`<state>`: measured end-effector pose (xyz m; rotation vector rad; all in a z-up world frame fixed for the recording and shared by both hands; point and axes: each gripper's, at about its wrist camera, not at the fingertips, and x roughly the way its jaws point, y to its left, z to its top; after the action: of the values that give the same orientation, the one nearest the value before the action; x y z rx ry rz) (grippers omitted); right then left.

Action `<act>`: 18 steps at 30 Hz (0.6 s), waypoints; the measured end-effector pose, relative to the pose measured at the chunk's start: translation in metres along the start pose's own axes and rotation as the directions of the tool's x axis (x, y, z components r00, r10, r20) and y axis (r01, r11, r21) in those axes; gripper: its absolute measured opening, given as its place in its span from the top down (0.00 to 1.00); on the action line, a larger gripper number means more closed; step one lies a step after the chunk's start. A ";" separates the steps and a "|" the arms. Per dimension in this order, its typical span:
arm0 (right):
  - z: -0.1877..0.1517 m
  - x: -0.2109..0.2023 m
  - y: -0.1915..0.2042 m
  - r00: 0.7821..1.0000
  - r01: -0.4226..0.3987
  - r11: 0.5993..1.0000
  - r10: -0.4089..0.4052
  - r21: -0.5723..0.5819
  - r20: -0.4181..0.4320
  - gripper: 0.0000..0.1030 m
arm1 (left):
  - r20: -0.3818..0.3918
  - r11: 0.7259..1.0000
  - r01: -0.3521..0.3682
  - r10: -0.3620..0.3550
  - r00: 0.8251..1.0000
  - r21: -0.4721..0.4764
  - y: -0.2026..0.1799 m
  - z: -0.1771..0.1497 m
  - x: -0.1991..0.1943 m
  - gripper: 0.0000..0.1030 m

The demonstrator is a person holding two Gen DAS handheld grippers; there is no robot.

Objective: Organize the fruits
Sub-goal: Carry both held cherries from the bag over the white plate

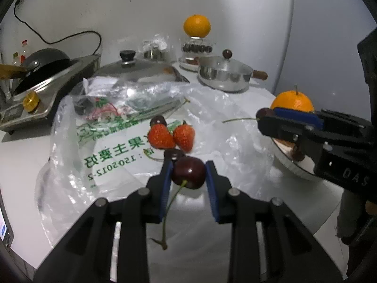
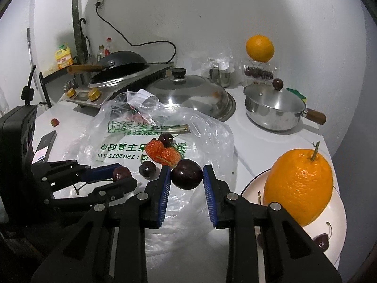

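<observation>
— Where does the left gripper's cherry sit?

— Right between its blue fingers, which pinch it from both sides. Its green stem hangs down and back toward the gripper body.

— And the right gripper?

— It holds a second, darker cherry the same way, squeezed between the two blue fingers. From the left wrist camera that gripper comes in from the right, its tip closed on that fruit with the stem poking out to the left.

— What lies just past the fingers?

— Beyond the left fingers, two strawberries lie touching each other on a clear plastic bag with green print. Another cherry sits just behind them, and one more dark fruit lies between the strawberries and the fingertips. From the right wrist camera, a loose cherry sits on the bag just left of the right fingers.

— And to the side?

— To the right of the right fingers stands a white plate with a large stemmed orange on it, and a cherry on the plate near the camera. All of this rests on the white table.

— Farther off?

— Well beyond the bag, a domed pan lid, a small steel lidded pot with a wooden handle, a wok on a stove, and a second orange on a clear container against the wall.
</observation>
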<state>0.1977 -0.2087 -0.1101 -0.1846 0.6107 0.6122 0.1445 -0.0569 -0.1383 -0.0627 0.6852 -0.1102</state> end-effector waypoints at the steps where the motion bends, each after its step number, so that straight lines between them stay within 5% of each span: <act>1: 0.001 -0.003 0.000 1.000 0.002 1.000 -0.001 -0.001 0.003 0.71 | 0.005 1.000 -0.001 0.001 1.000 -0.002 0.000 0.001 -0.002 0.71; 18: -0.002 -0.039 0.001 0.998 0.023 1.000 -0.022 -0.021 0.054 0.71 | 0.058 1.000 -0.022 0.021 0.998 0.004 -0.015 0.008 -0.035 0.71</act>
<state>0.1710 -0.2276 -0.0885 -0.1944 0.5491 0.6009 0.1219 -0.0670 -0.1085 -0.0543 0.6279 -0.0888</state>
